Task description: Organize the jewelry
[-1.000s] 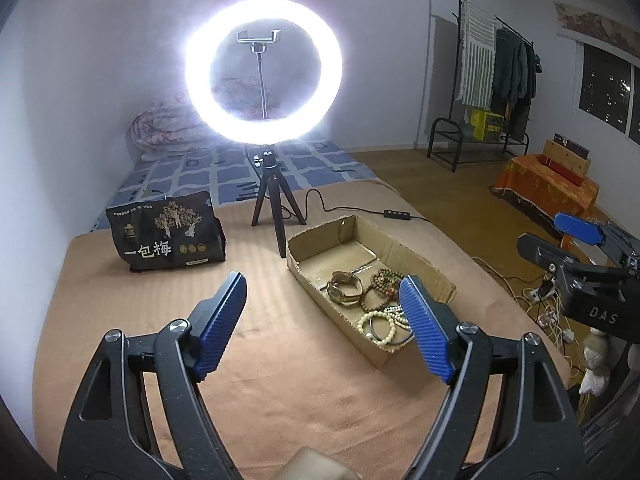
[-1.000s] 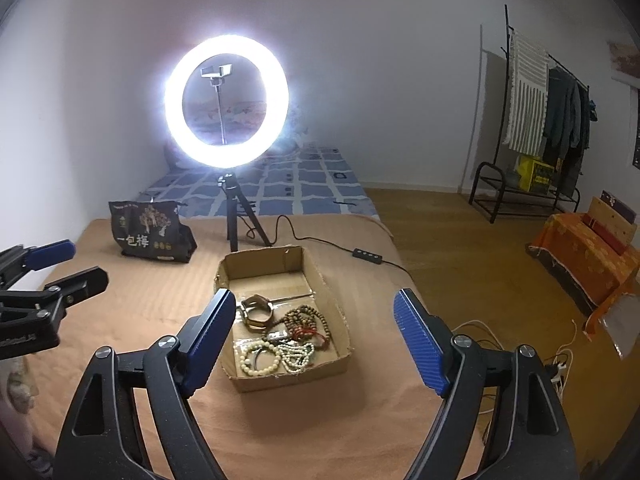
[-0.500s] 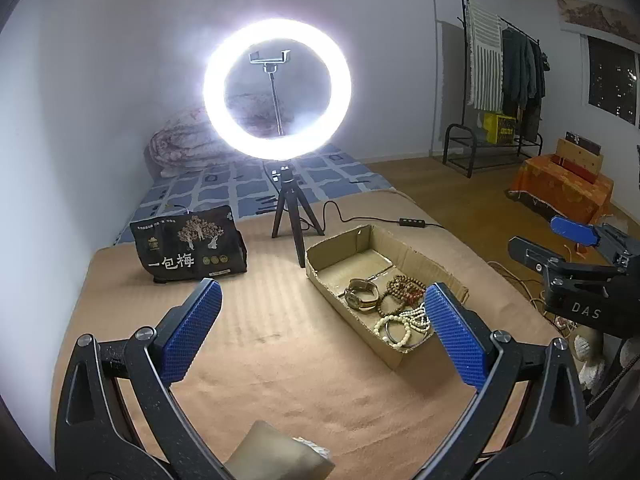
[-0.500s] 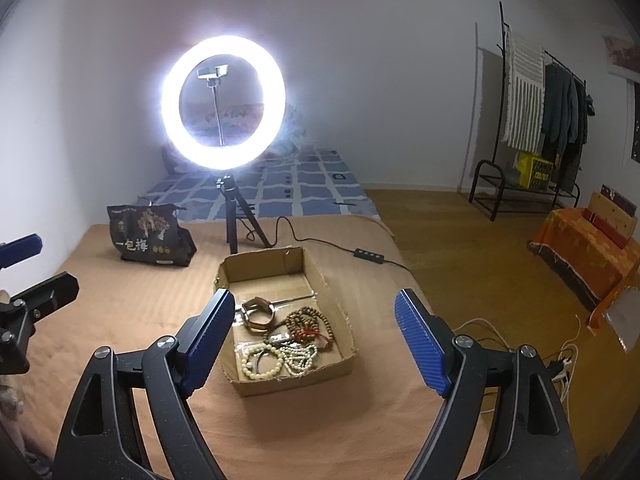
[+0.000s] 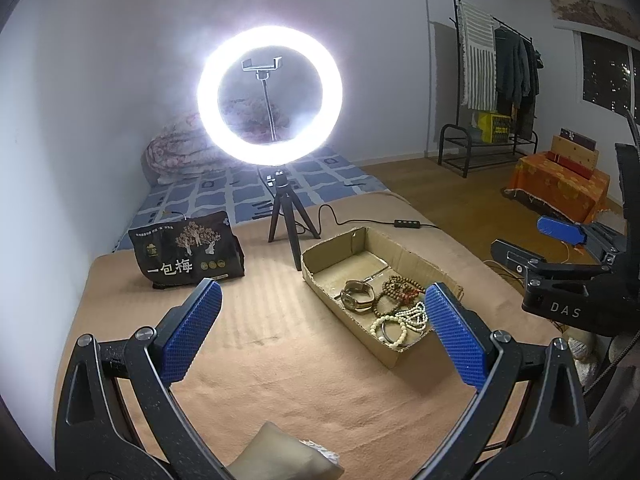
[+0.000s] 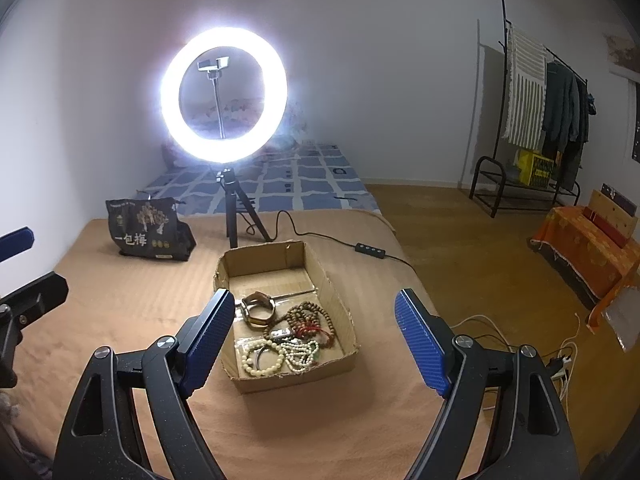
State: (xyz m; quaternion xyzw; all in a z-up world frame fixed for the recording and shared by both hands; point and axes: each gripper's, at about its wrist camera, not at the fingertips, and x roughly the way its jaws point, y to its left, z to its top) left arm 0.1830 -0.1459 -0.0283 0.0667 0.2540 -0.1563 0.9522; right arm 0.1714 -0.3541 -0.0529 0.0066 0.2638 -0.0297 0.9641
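Gripper (image 6: 314,338) above tangled beaded jewelry (image 6: 294,338)

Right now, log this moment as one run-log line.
left gripper: open, empty | right gripper: open, empty | jewelry: all in cardboard box | phase: approach, nothing grasped

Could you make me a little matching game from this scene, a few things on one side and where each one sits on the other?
Things:
1. white bead bracelets
2. black snack bag with white characters
3. glowing ring light on a black tripod
4. small black cable remote

Places:
A. behind the brown cardboard box
B. right of the box, near the bed edge
C. in the box's near end
D. far left on the tan blanket

Pairs: 1-C, 2-D, 3-A, 4-B
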